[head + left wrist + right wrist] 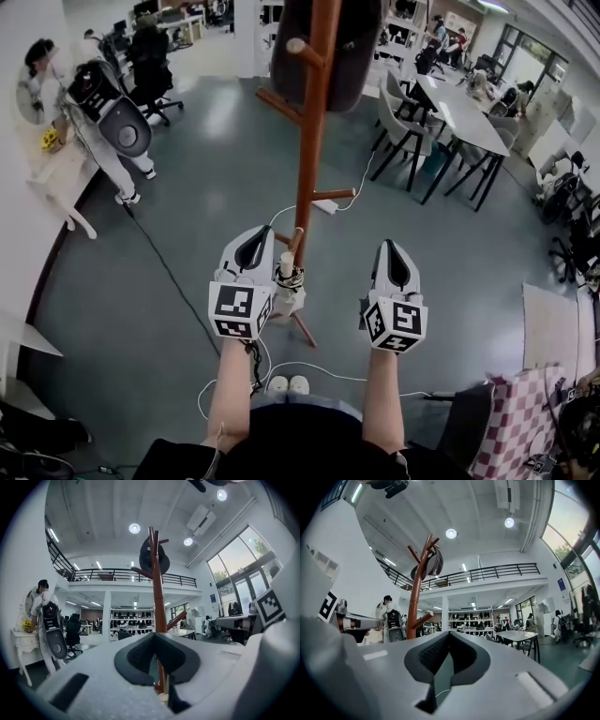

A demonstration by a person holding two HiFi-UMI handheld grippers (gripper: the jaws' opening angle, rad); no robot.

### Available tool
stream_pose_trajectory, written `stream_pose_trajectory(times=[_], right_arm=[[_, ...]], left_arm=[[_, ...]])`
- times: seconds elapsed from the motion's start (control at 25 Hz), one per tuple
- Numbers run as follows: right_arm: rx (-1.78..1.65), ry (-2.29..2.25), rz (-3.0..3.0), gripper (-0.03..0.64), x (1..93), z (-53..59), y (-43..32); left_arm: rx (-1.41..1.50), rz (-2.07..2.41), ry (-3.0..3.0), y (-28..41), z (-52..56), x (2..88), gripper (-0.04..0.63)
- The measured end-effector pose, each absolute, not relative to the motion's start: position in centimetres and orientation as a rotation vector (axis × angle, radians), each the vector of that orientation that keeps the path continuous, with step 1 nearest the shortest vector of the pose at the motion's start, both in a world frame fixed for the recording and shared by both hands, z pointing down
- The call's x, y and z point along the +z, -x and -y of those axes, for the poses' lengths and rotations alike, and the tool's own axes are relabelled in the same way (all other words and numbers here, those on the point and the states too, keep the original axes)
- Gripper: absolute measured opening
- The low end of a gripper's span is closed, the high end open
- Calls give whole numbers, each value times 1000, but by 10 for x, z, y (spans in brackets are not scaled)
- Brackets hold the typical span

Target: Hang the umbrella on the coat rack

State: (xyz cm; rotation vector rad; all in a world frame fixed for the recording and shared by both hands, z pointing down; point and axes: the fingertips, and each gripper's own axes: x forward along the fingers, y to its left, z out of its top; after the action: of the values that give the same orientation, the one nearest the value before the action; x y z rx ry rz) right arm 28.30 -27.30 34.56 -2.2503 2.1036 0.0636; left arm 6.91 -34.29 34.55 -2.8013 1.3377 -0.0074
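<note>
Holding the left claw (259, 234) close against the rack (312, 131), just beside its low peg (294, 237), appears meant to bring the umbrella (288, 277) to a hook. The pale ringed item touching that claw's right side is judged to be the umbrella; whether it bears on the peg cannot be confirmed. The left gripper view shows the jaws at a narrow slit with a beige part lodged at its base and the pole behind, so they are judged clamped on the umbrella. The right claw (393, 247) stands well apart, presumably in reserve. Its view shows jaws nearly together, with only floor between. The head view crops the dark bundle (154, 559) at the rack top; the gripper views show it whole, hooked over the top pegs.
</note>
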Motion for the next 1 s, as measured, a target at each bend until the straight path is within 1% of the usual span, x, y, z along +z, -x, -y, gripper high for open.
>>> stream_pose_trajectory(times=[1.0], right_arm=[[37, 2237, -2151, 6, 355, 278, -269]], left_arm=[[-16, -1339, 2814, -66, 346, 350, 3]])
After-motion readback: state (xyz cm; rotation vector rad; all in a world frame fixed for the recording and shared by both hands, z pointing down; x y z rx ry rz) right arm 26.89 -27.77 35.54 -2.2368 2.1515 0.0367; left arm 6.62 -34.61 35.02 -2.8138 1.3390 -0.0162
